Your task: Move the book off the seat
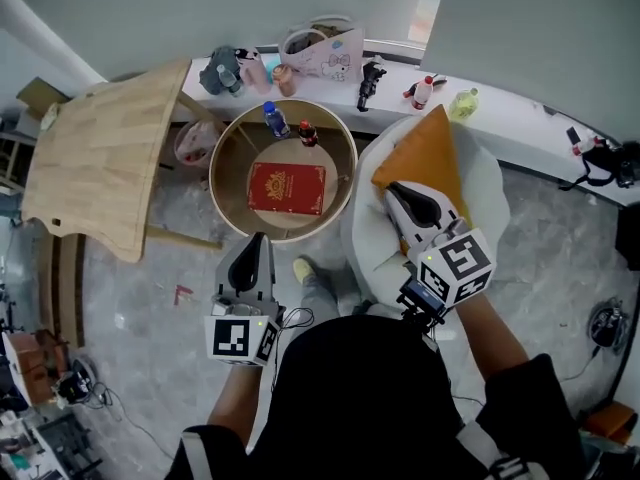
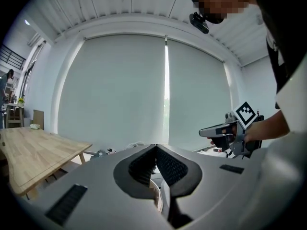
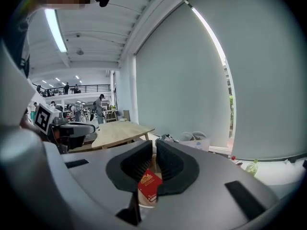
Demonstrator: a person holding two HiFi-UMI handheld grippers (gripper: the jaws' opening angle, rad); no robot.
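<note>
1. Lying flat on the round wooden counter [image 1: 232, 183]: red hardcover book [image 1: 287, 188], beside the white seat [image 1: 372, 240].
2. Left tool [image 1: 259, 238] and right tool [image 1: 394, 189] are hovering, jaws together, gripping nothing.

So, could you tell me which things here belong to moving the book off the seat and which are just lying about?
Job: red book, lying on the round table; white seat.
Lying about: orange cushion on the seat, blue bottle, wooden table, pink bag.

Seat [image 1: 365, 238] partly hidden behind cushion [image 1: 425, 153] & right gripper [image 1: 397, 192], head view
</note>
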